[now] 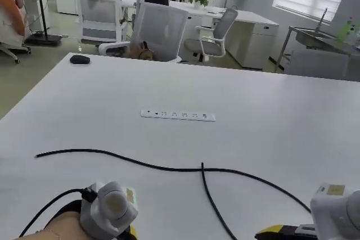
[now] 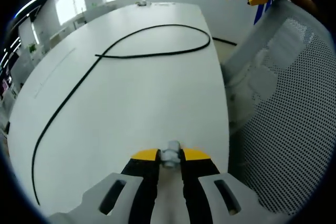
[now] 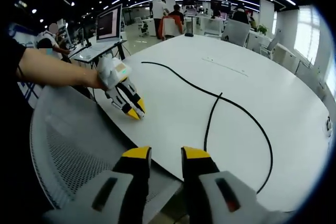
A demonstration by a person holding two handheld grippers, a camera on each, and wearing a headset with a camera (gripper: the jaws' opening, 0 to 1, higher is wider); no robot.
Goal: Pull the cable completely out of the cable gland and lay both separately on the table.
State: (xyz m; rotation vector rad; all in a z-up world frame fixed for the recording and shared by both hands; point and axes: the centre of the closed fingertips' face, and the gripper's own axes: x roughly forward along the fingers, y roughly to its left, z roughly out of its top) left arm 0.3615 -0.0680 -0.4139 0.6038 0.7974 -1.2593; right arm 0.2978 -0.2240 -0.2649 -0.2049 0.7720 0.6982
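Observation:
A long black cable (image 1: 169, 168) lies loose on the white table (image 1: 253, 99), with one branch running toward the near edge. In the left gripper view the cable (image 2: 152, 53) curves in a loop, apart from my left gripper (image 2: 170, 156), which is shut on a small grey cable gland (image 2: 171, 153) just above the table's near edge. In the right gripper view a hand holds the left gripper (image 3: 137, 113) at that edge. My right gripper (image 3: 166, 156) hovers off the table's edge, slightly open, with nothing between its jaws, and the cable (image 3: 210, 119) lies ahead of it.
A recessed power strip (image 1: 178, 115) sits mid-table and a black mouse (image 1: 80, 59) lies at the far left. A grey mesh chair (image 2: 294, 103) stands close against the near edge. Office chairs (image 1: 160, 32), desks and people are beyond the table.

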